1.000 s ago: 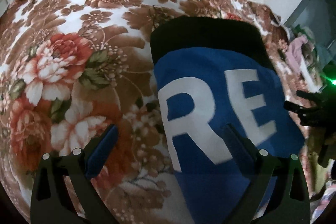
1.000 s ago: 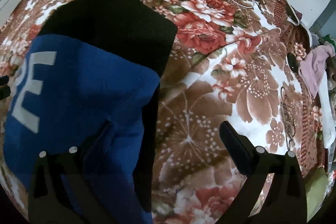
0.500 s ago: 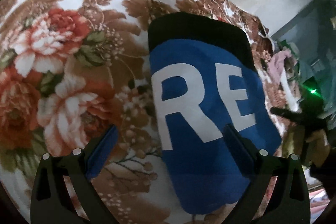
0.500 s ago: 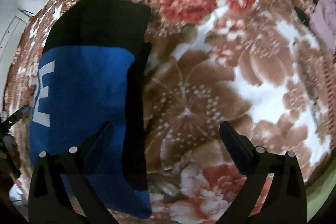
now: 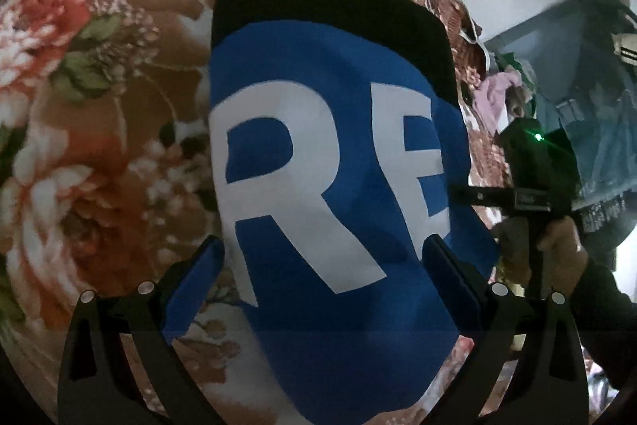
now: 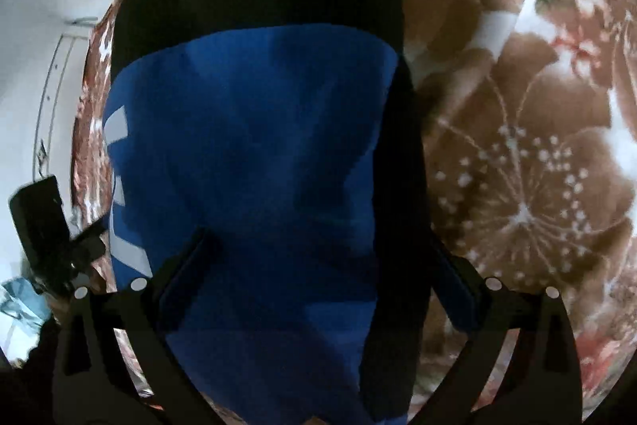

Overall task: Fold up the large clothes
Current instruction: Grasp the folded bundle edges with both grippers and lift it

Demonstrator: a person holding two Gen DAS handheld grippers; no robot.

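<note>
Left wrist view: the folded garment (image 5: 330, 186), blue with white letters "RE" and a black band at its far end, lay flat on the floral blanket (image 5: 99, 146).
Garment position: directly ahead of the left claw (image 5: 322, 289), its near blue end reaching in between the two fingers; the left finger stood over blanket, the right finger over cloth.
Long axis: ran away from both cameras, blue end near, black end far.
Left claw state: spread wide, gripping nothing.
Right claw (image 6: 318, 277) state: spread wide too, empty, poised above the garment (image 6: 254, 166), with its black side edge just inside the right finger.
Right claw seen from the left: its dark body (image 5: 533, 186) sat at the garment's right edge.
Nearer side: neither clearly; both were close over the near end, one toward each side.
Likely next move: each claw closing on a near corner, then carrying it toward the black band.
Risk: pinching only the top layer.
</note>
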